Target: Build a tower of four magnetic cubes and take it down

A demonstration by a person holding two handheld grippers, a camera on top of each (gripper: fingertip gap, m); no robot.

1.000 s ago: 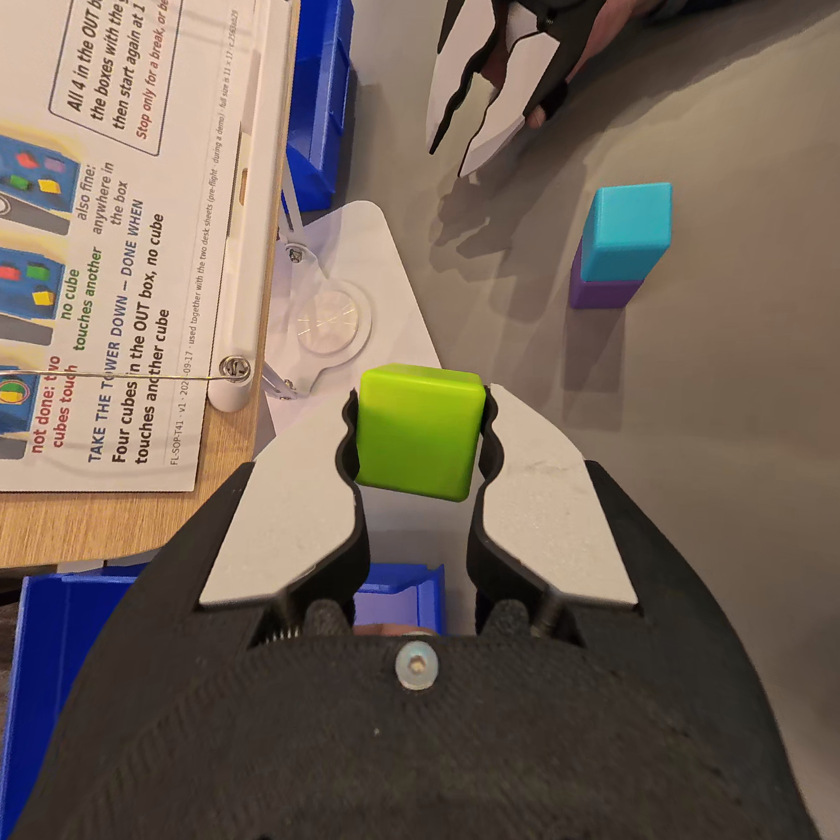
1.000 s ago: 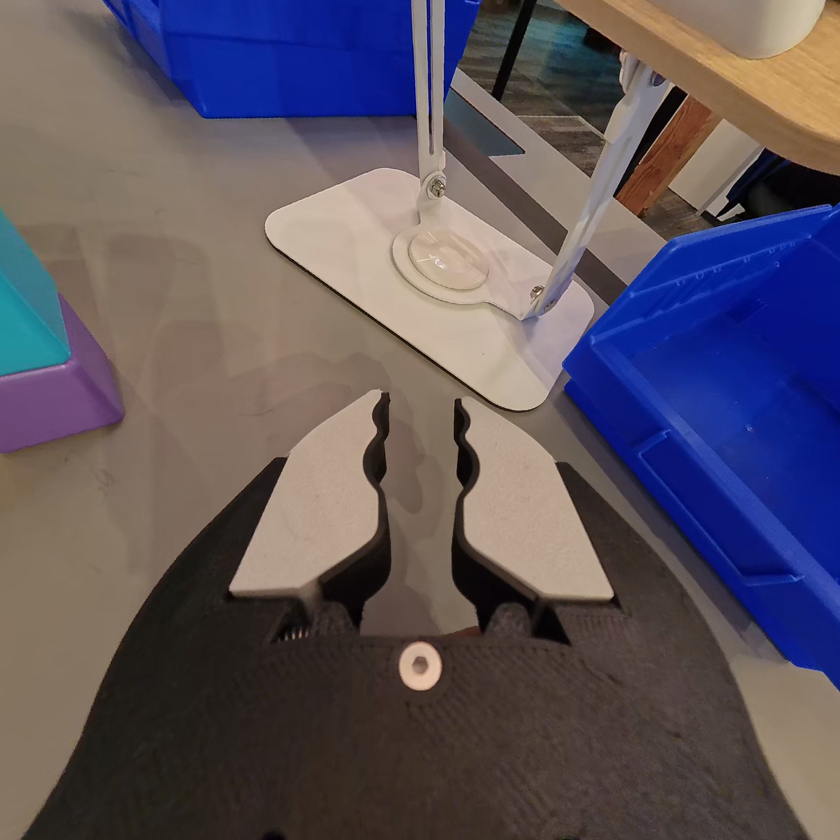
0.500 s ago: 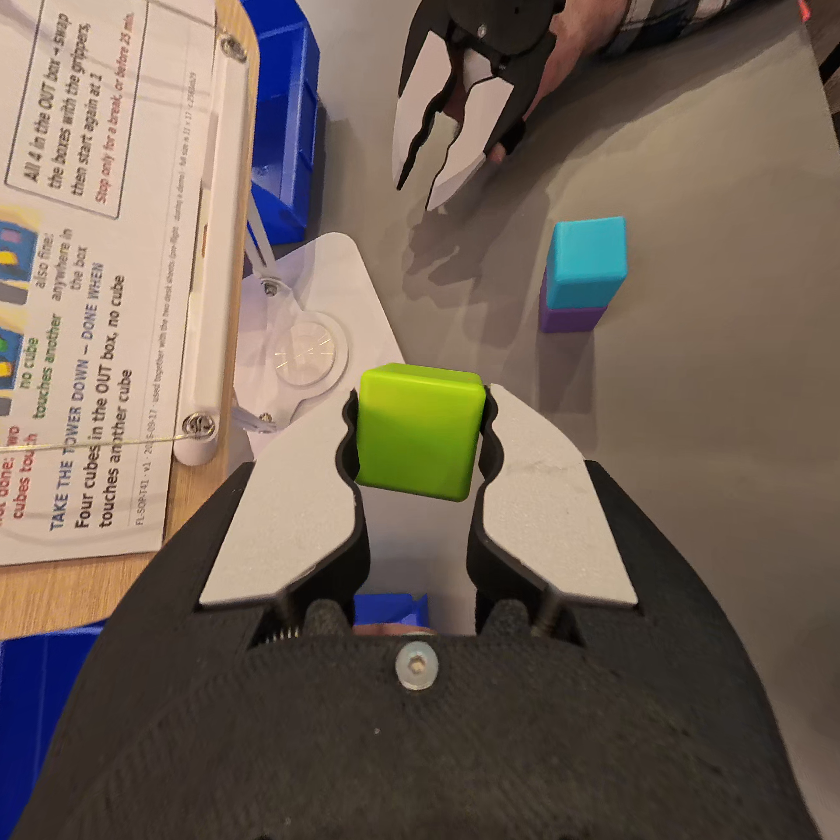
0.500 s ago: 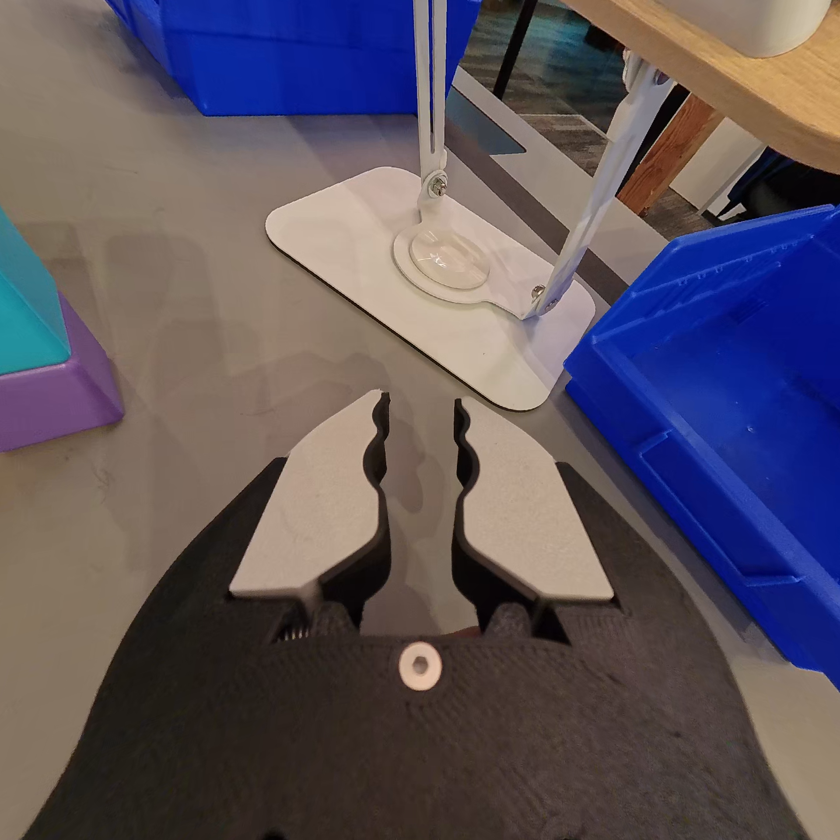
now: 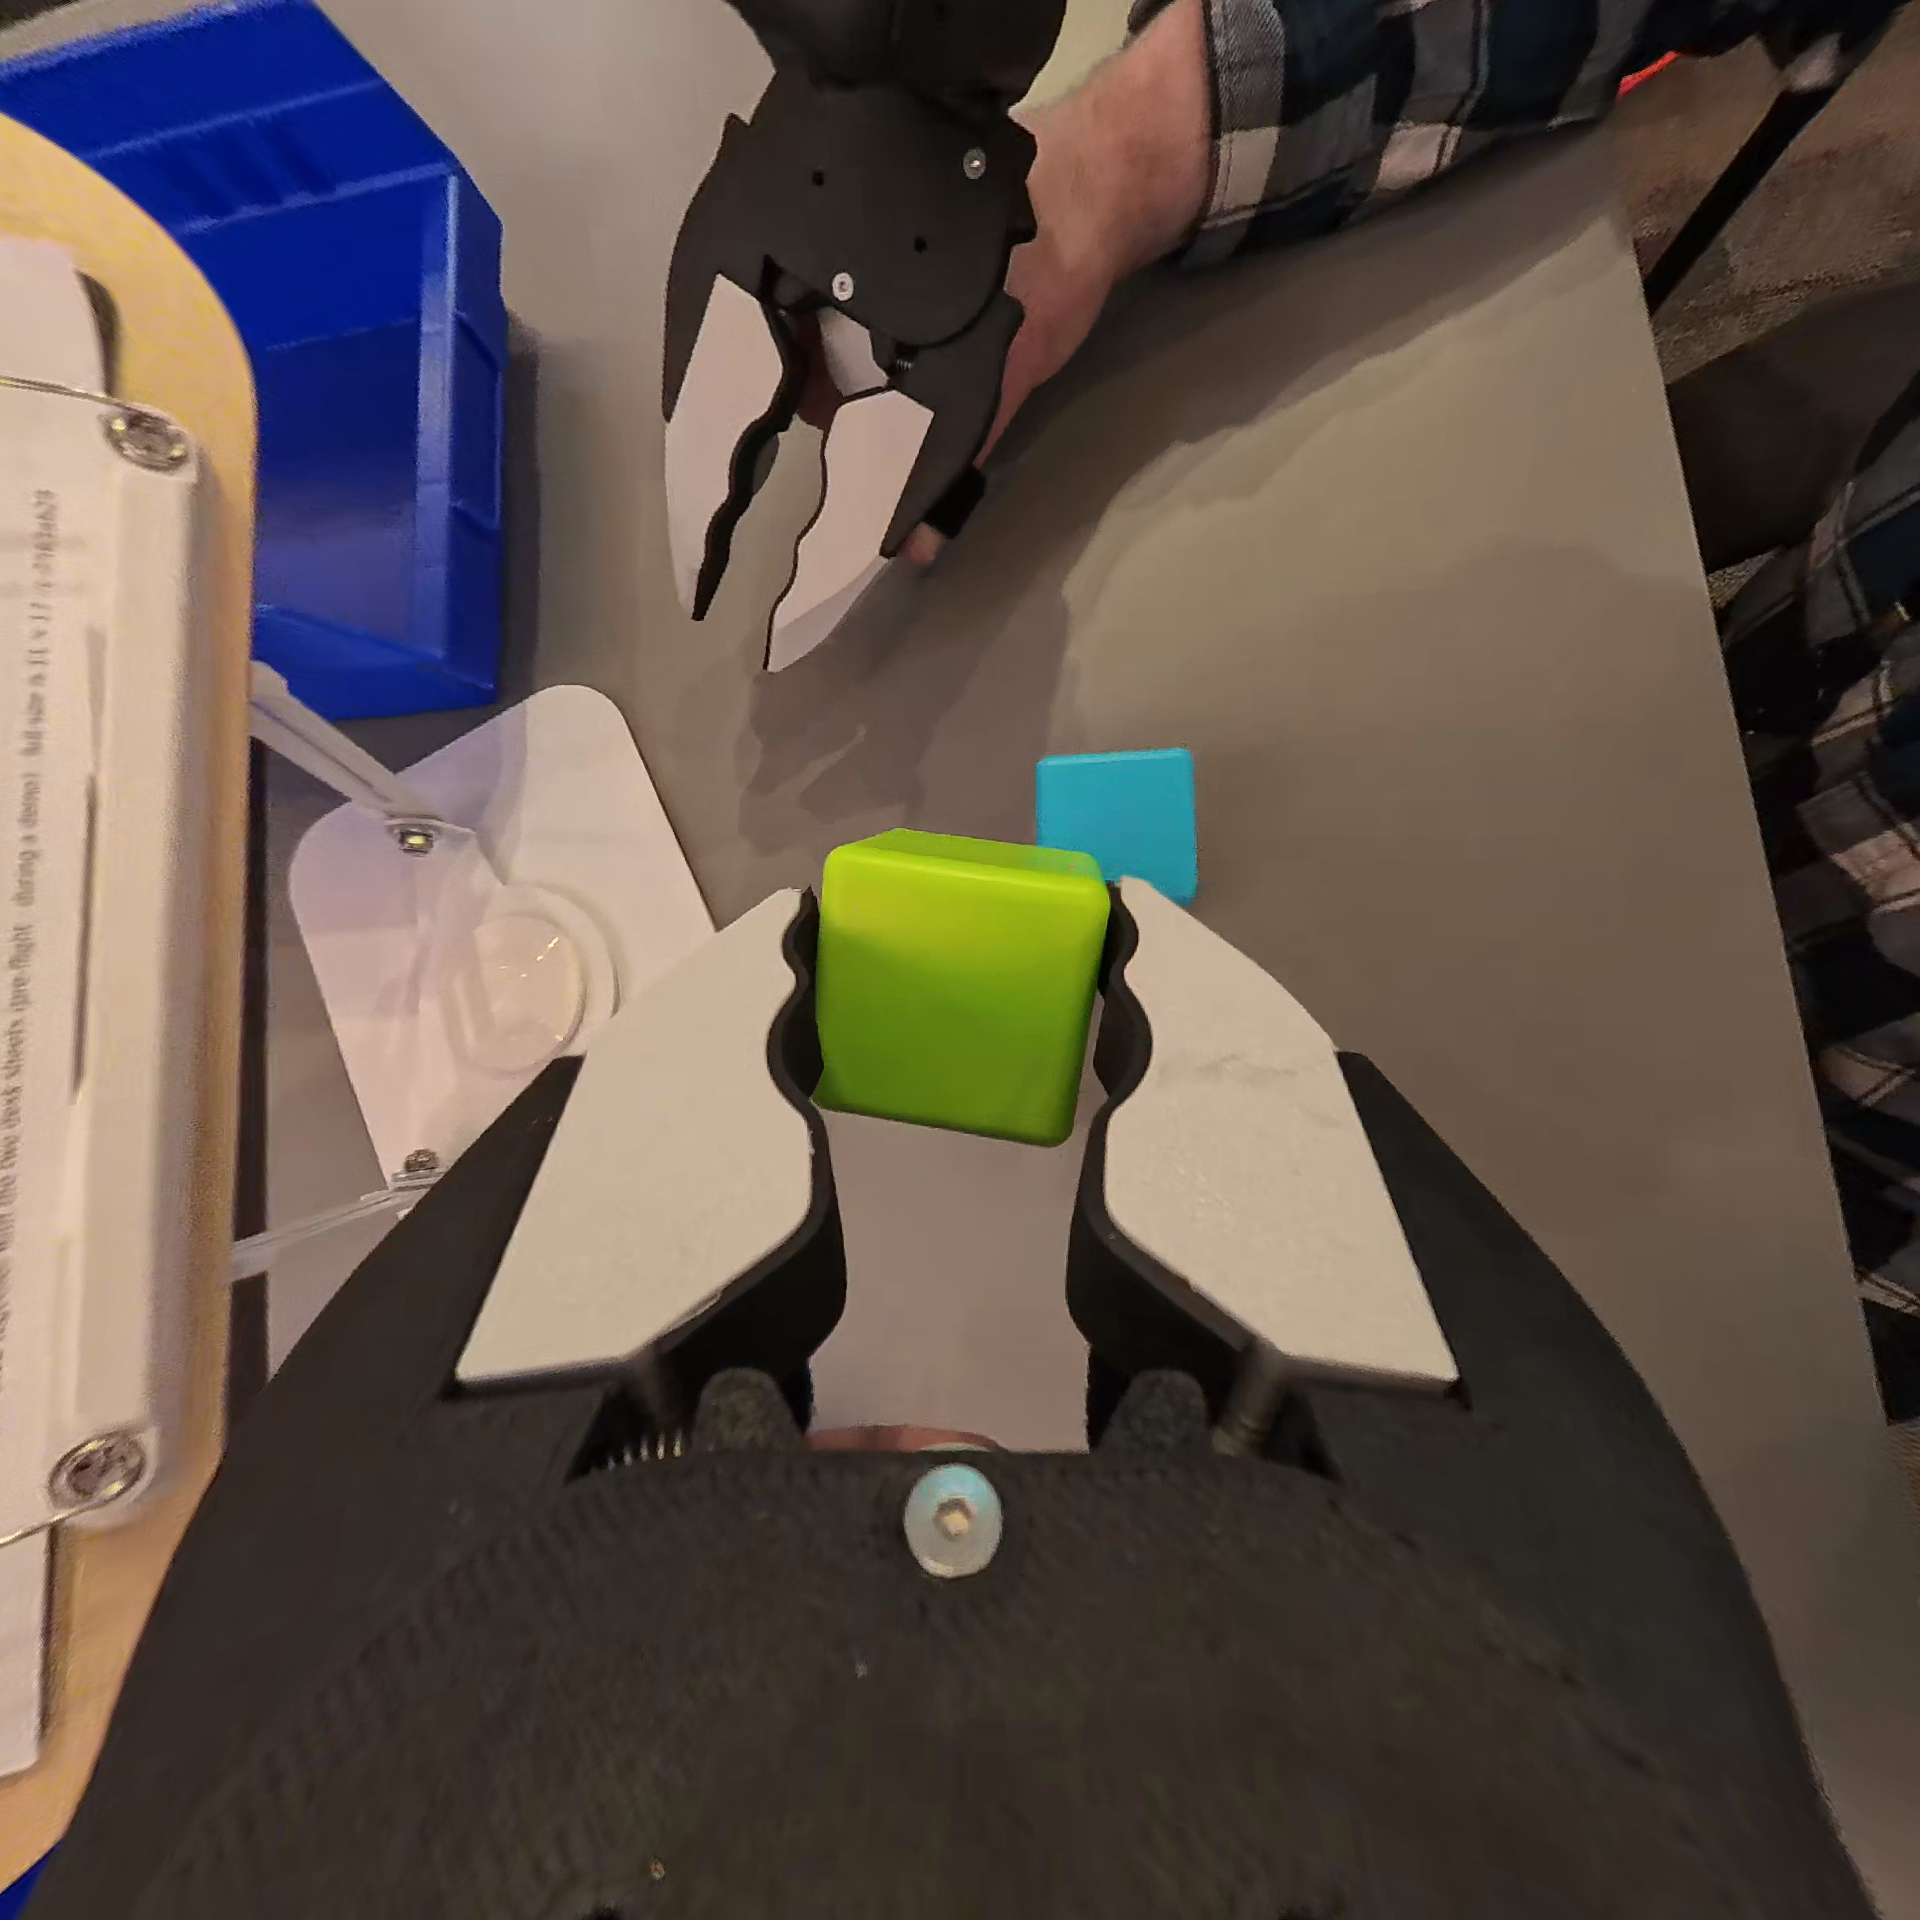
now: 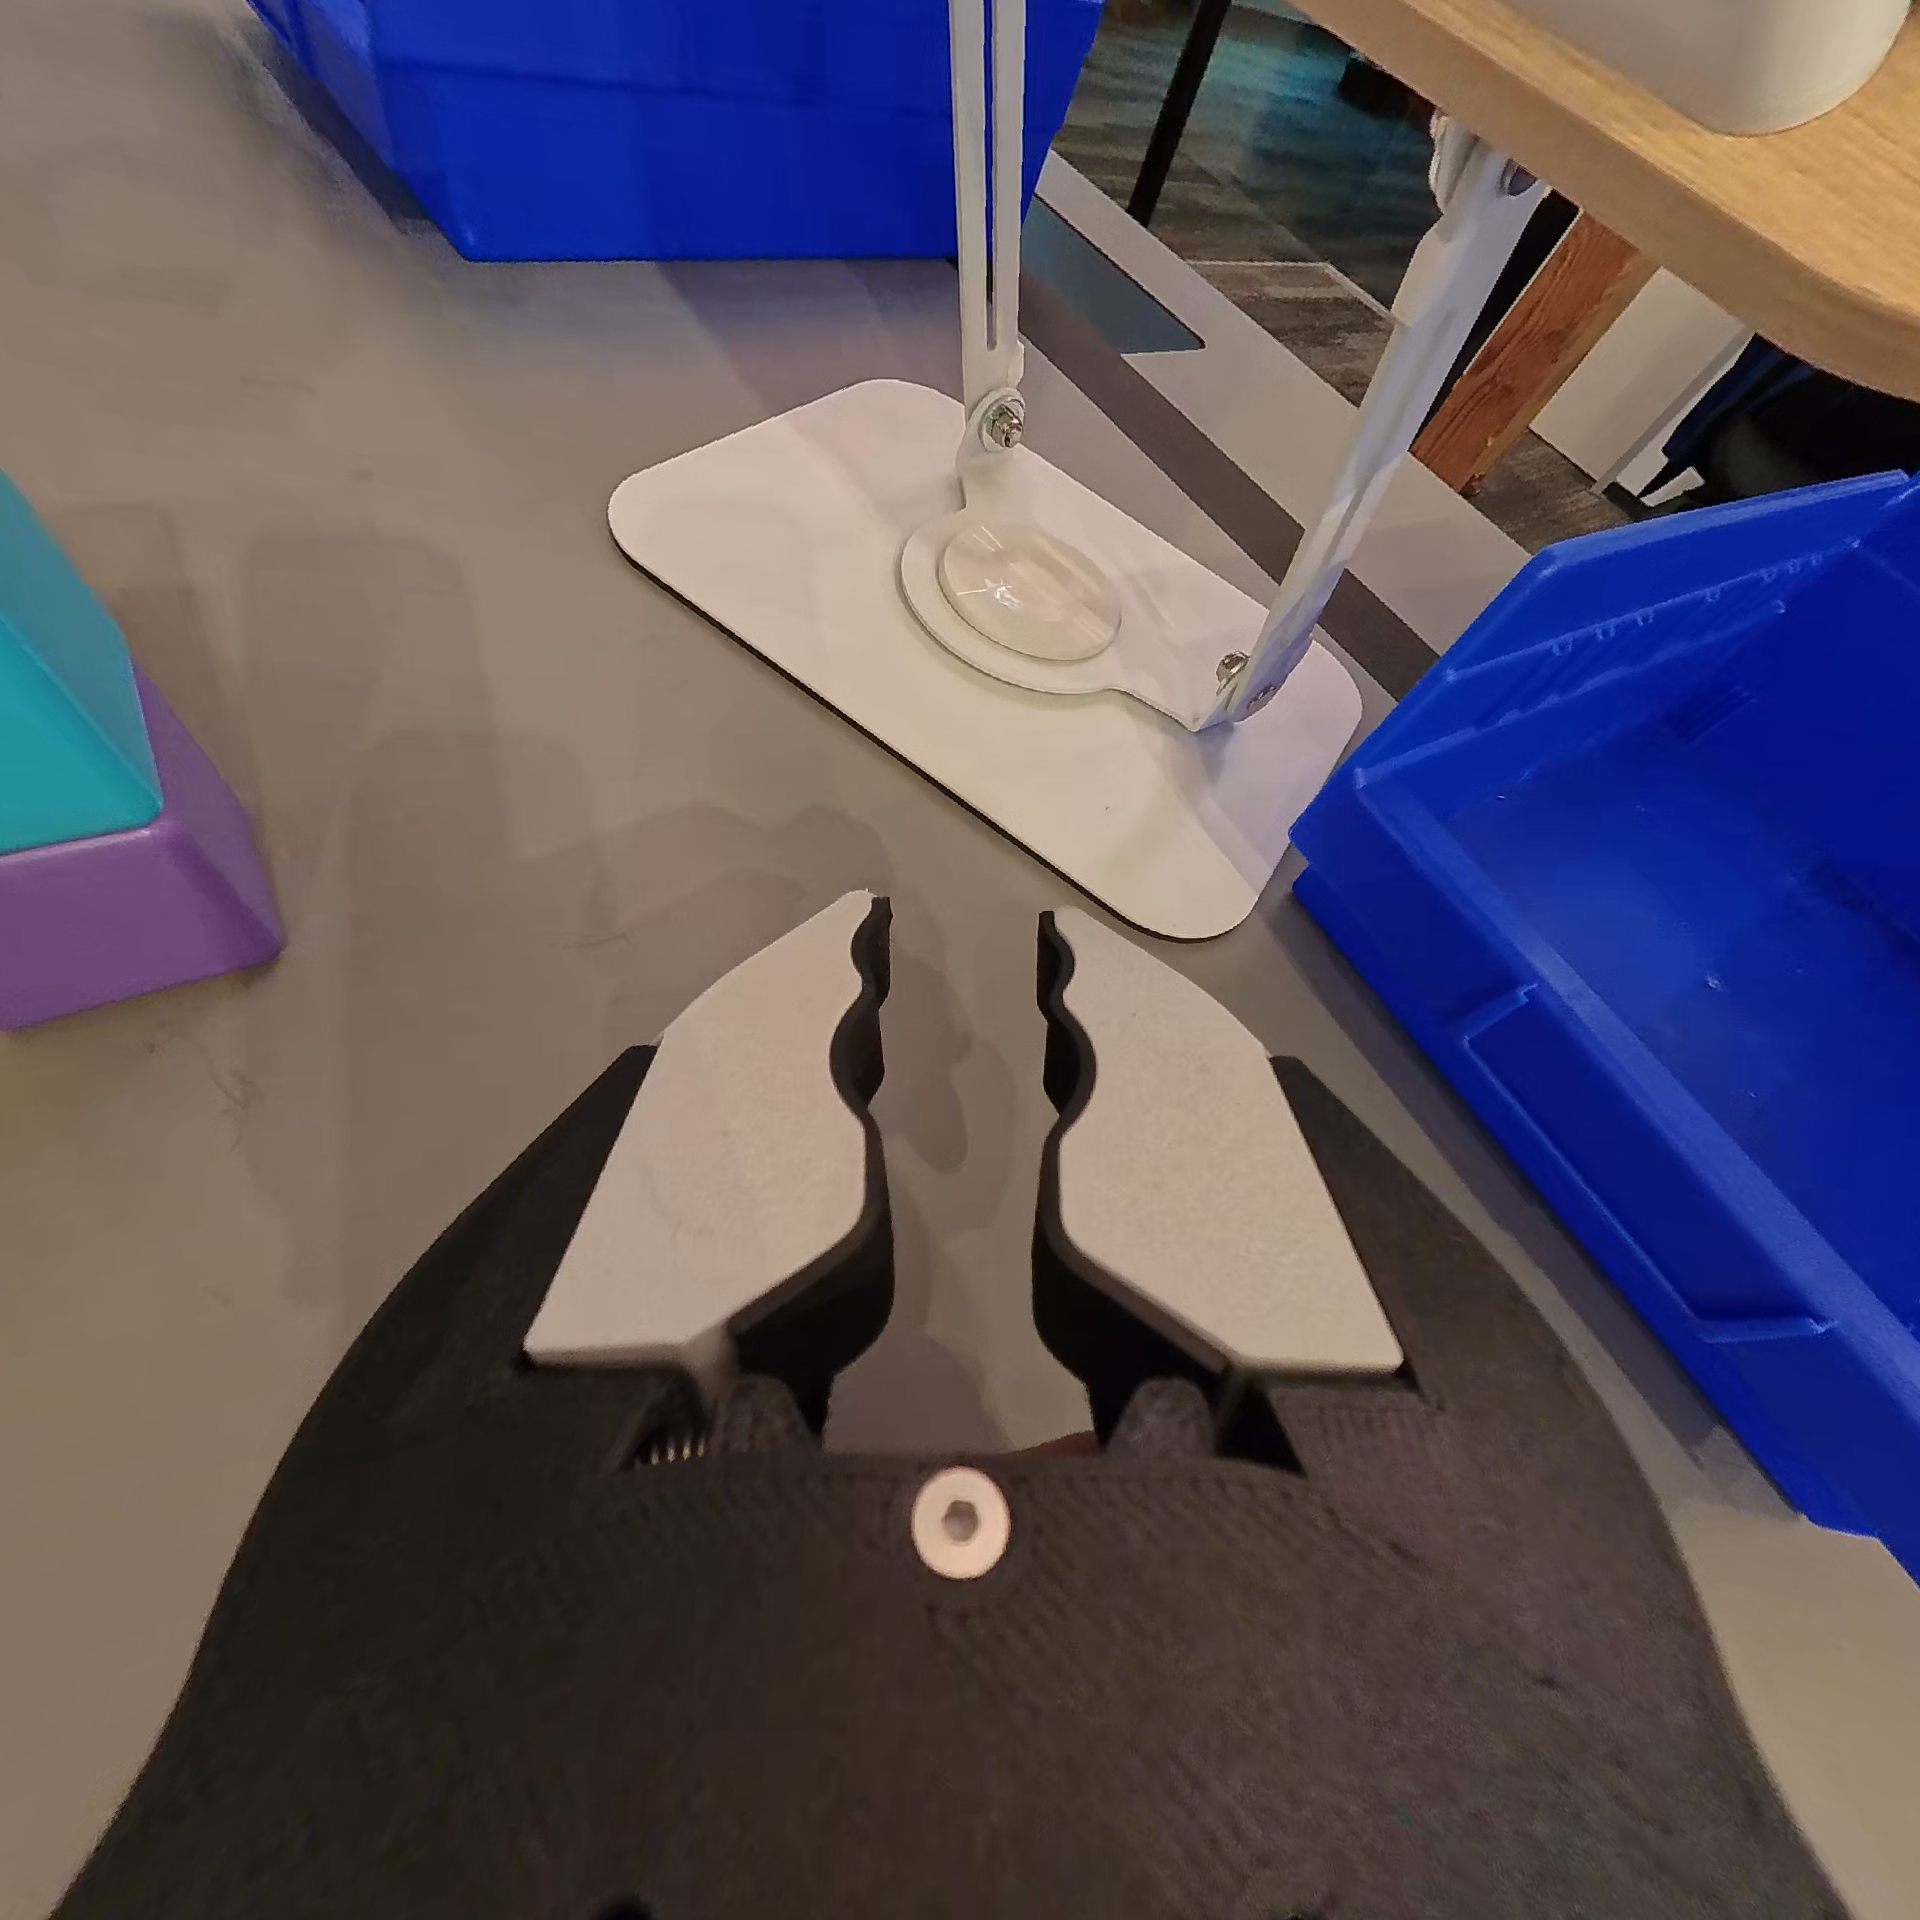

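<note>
Left gripper [image 5: 961,914], black body, grey fingers: clamped on glossy lime-green plastic cube [image 5: 956,1003], held aloft above grey tabletop [image 5: 1351,727]. Landmark: cyan plastic cube [image 5: 1117,821], stacked on purple plastic cube [image 6: 114,904]; just beyond and right of green cube. Right gripper [image 6: 964,920]: near stack, fingers slightly parted, empty, low over tabletop. White flat stand base [image 6: 831,582]: left of stack in left wrist view. Blue plastic bin [image 6: 1662,935]: beside base.
</note>
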